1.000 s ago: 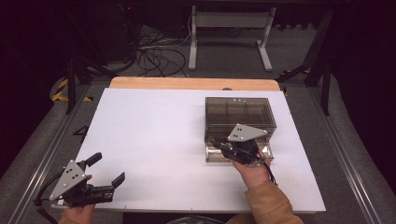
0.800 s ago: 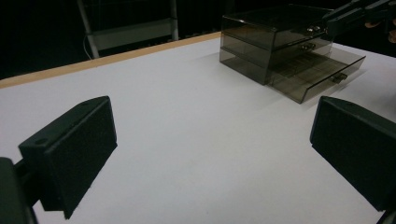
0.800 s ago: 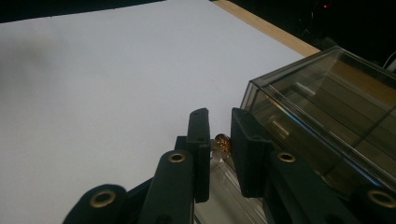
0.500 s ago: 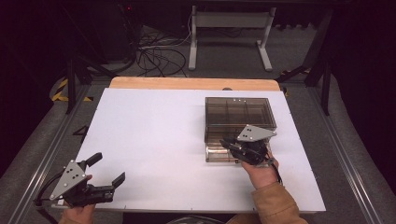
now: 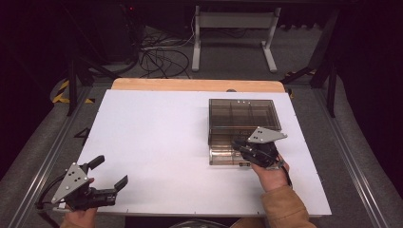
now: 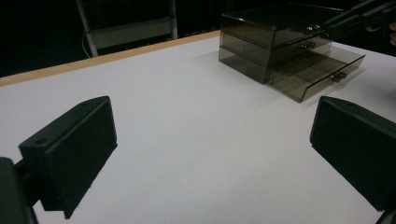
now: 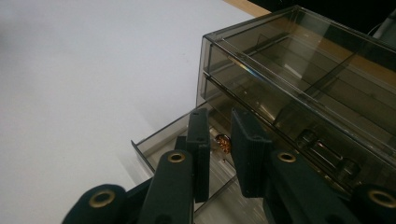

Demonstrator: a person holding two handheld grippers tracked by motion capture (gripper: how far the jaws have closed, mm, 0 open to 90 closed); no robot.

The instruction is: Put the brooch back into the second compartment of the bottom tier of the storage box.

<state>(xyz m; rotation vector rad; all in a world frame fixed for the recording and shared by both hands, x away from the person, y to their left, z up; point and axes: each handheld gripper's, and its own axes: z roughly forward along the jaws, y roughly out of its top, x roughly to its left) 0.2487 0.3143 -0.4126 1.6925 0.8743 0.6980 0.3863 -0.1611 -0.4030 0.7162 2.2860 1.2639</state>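
The right tool [image 7: 218, 151], jaws slightly parted and holding nothing, hangs directly over the open bottom drawer [image 7: 161, 137] of the smoky plastic box [image 5: 241, 121], far nearer than the spread-open left tool [image 5: 108, 174].

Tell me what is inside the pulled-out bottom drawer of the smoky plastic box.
In the open drawer, one small brownish object shows between the right tool's jaws. The jaws and the box above cover the rest.

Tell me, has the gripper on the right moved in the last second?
Yes. The right gripper has drawn back toward the person, away from the drawer box.
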